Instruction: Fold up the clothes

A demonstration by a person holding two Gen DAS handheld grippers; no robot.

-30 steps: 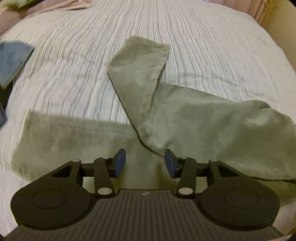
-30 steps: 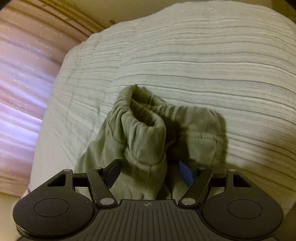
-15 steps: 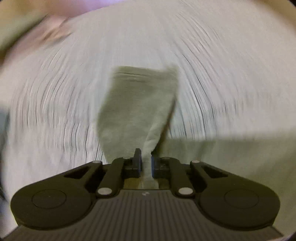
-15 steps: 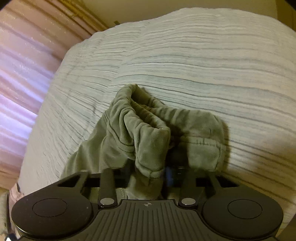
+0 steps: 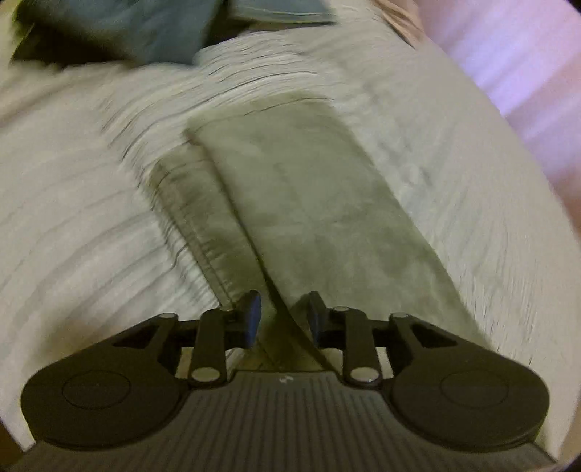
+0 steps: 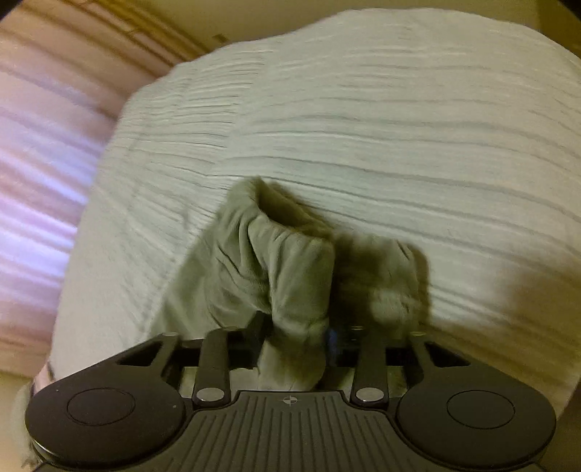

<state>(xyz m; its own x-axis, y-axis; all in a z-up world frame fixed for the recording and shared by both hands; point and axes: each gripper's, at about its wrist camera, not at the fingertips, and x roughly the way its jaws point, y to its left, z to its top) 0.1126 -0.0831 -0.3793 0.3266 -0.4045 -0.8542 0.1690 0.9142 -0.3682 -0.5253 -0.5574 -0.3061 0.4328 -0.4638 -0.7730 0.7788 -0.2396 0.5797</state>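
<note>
- Two grippers work one olive-green garment (image 5: 312, 203), which lies on a bed covered by a pale ribbed bedspread (image 5: 72, 203).
- In the left wrist view the garment shows as two long trouser legs, one laid partly over the other, running away from the camera and ending in straight hems.
- The left gripper (image 5: 283, 319) has its jaws opening; a raised fold of the green cloth runs up between the blue pads, and the pads stand clear of it with a gap on each side.
- In the right wrist view the other end of the garment (image 6: 290, 276) is bunched into a thick wad with a gathered band that gapes open at the top.
- The right gripper (image 6: 294, 337) has its jaws opening too; the wad fills the space between them. Blur and shadow hide the pads, so whether they press the cloth or only flank it cannot be told.
- Blue-grey folded fabric (image 5: 170, 32) lies at the far edge of the bed in the left view, with dark cloth beside it.
- A pinkish curtain (image 6: 36, 174) hangs beyond the side of the bed.
- No brand name or readable writing shows; each gripper body carries only a small pale mark at its centre, too small to read.
</note>
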